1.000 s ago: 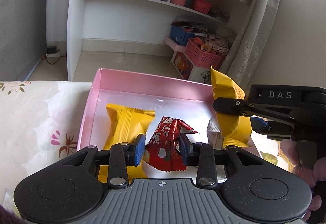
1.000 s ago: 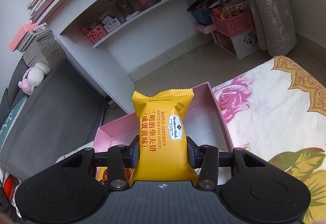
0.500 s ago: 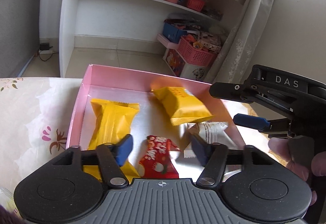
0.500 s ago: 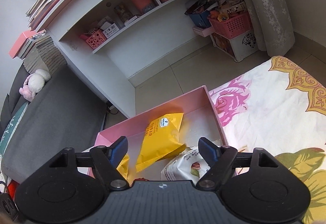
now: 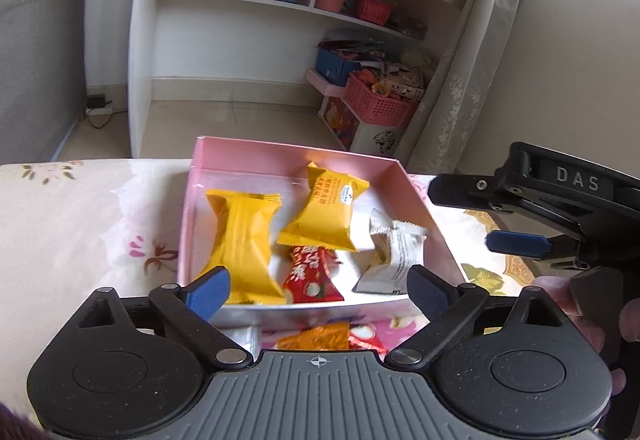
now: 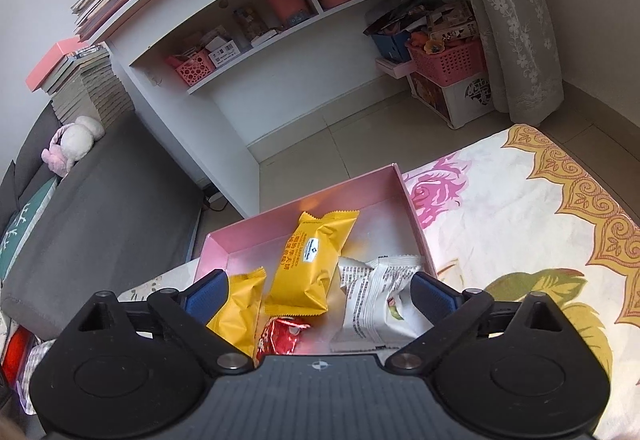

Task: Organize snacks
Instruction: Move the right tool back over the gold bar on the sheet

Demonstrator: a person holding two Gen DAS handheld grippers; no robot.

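Left wrist view shows the left gripper (image 5: 318,290) with its blue-padded jaws spread wide and holding nothing, hovering at the near edge of the shallow pink cardboard box (image 5: 280,152) in the middle of the frame. Inside the box lie four snacks: a plain yellow foil packet (image 5: 244,240) at the left, a yellow waffle sandwich packet with a printed label (image 5: 326,212) leaning near the far wall, a red wrapped sweet (image 5: 310,274) between them toward the near wall, and a white crinkled packet (image 5: 390,252) at the right, overlapped at one corner by the labelled yellow one. The box rests on a counter covered with a floral cloth (image 5: 80,216).

At the right of the frame the right gripper (image 5: 472,216) hangs just beside the box's right wall, jaws apart and empty. Right wrist view confirms this: the right gripper's pads (image 6: 432,296) frame the same four packets from above.

Behind stand a white shelf unit (image 5: 240,40) with pink baskets, a lace curtain (image 5: 460,80) at the upper right, and a grey sofa (image 6: 100,200).
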